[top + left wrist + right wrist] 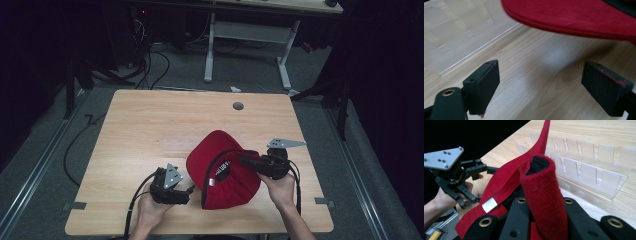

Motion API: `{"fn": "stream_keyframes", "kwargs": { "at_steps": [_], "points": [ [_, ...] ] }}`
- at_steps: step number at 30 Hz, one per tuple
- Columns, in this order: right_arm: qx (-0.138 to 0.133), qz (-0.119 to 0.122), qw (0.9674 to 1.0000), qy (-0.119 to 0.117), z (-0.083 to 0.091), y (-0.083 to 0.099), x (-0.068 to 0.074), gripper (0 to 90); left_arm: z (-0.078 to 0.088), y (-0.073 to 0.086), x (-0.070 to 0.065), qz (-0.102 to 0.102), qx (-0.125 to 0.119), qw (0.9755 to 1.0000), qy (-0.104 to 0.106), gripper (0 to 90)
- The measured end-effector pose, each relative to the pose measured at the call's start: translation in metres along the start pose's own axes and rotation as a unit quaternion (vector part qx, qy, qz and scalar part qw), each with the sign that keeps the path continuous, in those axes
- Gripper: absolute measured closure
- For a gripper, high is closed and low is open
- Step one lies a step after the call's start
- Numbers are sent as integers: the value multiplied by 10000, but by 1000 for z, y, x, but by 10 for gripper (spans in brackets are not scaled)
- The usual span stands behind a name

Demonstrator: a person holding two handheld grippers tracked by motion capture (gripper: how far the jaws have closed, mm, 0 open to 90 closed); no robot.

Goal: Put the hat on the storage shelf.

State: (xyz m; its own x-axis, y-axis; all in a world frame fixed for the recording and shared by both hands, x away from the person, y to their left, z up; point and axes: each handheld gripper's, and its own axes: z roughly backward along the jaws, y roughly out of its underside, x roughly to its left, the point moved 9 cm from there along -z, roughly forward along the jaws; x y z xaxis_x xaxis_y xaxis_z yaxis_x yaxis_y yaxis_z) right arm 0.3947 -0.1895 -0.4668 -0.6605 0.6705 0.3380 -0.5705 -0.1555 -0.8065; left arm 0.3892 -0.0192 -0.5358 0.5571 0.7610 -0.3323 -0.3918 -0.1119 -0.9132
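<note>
My right gripper [250,162] is clamped on a folded edge of the red cap [223,172], the jaws pressed tight with a rolled strip of red cloth squeezed between them, black lining showing at its tip. My left gripper [191,189] has its jaws spread wide with nothing between them; bare table [534,82] shows in the gap, and the cap's brim [574,20] hangs just above and beyond the fingertips.

As I judge it, the step in hand is taking a second hold on the cap. To do it well, I should keep the right grip steady and level so the cloth does not slip, then bring the left gripper toward two o'clock until the near edge of the cap sits deep between the pads before closing. Closing early would catch only the lip.

The cap sits near the table's front edge, at about five o'clock from the round grey cable hole [238,106]. It is a soft red fabric with a stitched brim, black inside, a small white tag [490,205] sewn at the seam. A clear plastic rack [584,167] stands on the table just behind it.
</note>
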Motion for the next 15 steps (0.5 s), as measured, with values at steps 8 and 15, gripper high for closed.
{"fn": "stream_keyframes", "kwargs": {
  "at_steps": [8,15],
  "points": [
    [-28,-71,10000,11,-3,-2,0,849,-7,0,-21,-82,-18,9997,220,149],
    [146,-37,9996,251,-5,3,-3,848,-3,-9,-19,-51,-165,9998,57,132]
  ]
}}
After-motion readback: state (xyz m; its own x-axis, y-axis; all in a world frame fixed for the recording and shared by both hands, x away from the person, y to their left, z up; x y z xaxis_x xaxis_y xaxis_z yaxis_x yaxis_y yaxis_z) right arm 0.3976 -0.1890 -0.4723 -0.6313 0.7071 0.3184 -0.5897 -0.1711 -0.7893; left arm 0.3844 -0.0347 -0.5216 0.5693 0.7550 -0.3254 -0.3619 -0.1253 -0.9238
